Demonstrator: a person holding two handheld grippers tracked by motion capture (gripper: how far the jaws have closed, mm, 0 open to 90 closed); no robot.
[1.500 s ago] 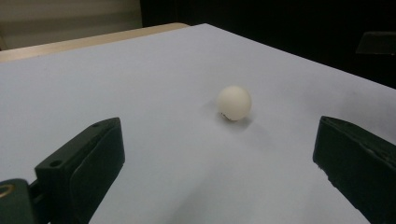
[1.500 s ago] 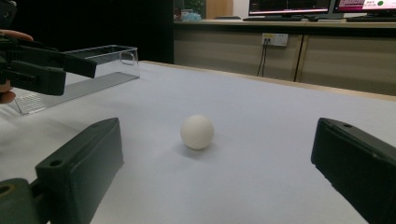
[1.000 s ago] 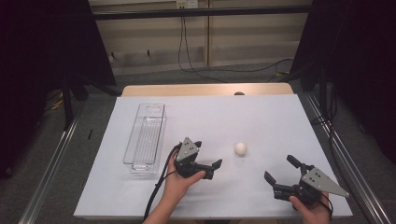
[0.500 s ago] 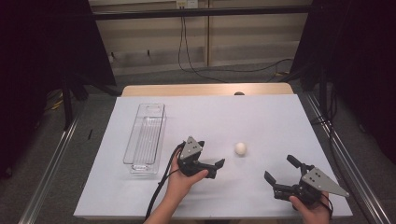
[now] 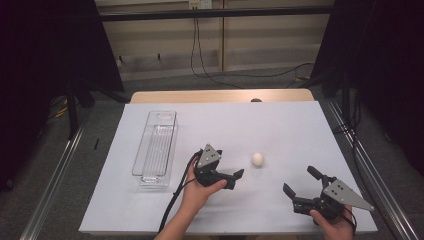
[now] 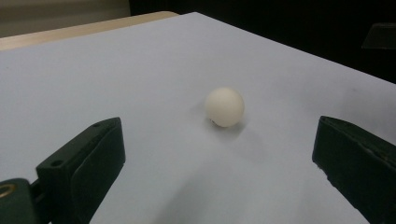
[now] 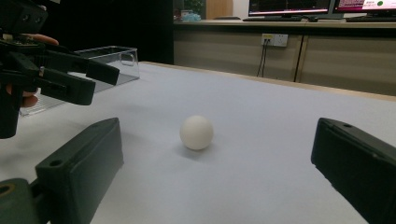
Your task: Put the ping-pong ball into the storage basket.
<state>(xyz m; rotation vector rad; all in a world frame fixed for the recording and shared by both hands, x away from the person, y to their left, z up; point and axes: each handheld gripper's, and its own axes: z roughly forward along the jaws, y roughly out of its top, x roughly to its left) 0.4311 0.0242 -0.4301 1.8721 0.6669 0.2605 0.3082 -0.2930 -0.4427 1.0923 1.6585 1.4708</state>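
A small, smooth, off-white matte ball [image 5: 257, 159] sits on the pale, flat sheet covering the worktop [image 5: 280, 125], touching neither tool. In the left gripper view it [image 6: 224, 107] rests just ahead of and between two blocky black jaws with flat, rubbery-looking pads, casting a soft shadow on the sheet.

The left hand-held gripper [image 5: 234, 177], black with a grey three-cornered plate on top, lies near the ball with its jaws spread wide and pointing toward it. The right hand-held gripper [image 5: 299, 181], of the same build, sits farther off toward the near right corner, its jaws likewise parted and empty; in its own view the ball [image 7: 196, 132] stands well ahead between them.

A long, clear, hard plastic rectangular bin [image 5: 156, 146] with rounded corners stands at the left, well apart from the ball. Bare light wood shows along the worktop's far edge.
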